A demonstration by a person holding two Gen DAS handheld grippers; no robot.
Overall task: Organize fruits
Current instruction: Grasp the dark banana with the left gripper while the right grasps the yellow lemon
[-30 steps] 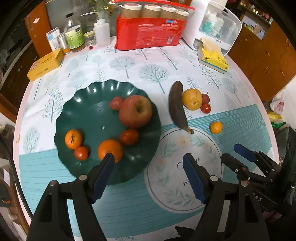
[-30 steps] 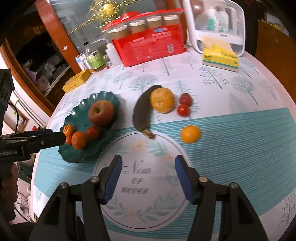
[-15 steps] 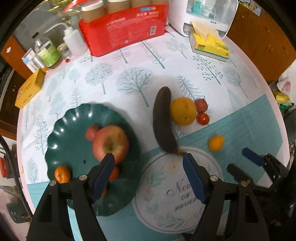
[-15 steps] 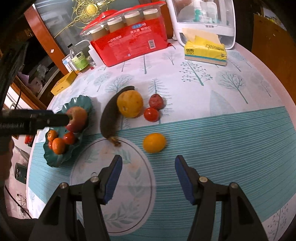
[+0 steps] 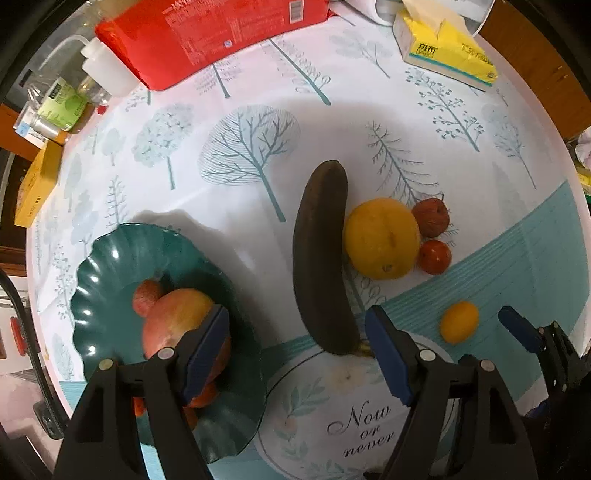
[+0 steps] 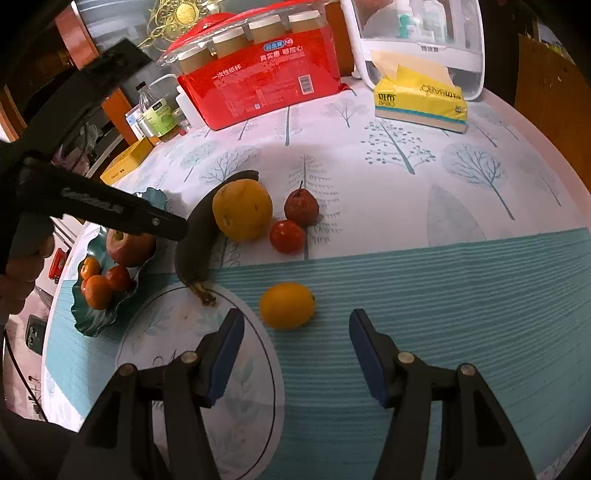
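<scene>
My left gripper (image 5: 297,354) points straight down and is open, with the stem end of a dark overripe banana (image 5: 321,251) just ahead of its gap. A green scalloped plate (image 5: 110,266) on the left holds an apple (image 5: 173,317) and small oranges and red fruits. Beside the banana lie a large yellow fruit (image 5: 382,238), a small red fruit (image 5: 430,218) and a tomato (image 5: 434,257). My right gripper (image 6: 297,350) is open, empty and low over the table, and a small orange (image 6: 287,304) lies just beyond its tips. The left gripper's finger (image 6: 147,219) crosses the plate (image 6: 92,321).
A red pack of cups (image 5: 221,33), a yellow tissue box (image 5: 443,55), a white appliance (image 6: 417,37), bottles (image 5: 107,70) and a yellow box (image 5: 37,188) line the far side of the round table. A printed circle (image 5: 351,417) lies under both grippers.
My left gripper has moved from over the plate to the right and lower, onto the banana's stem end. The right gripper has come closer to the small orange. Neither gripper's opening has changed.
</scene>
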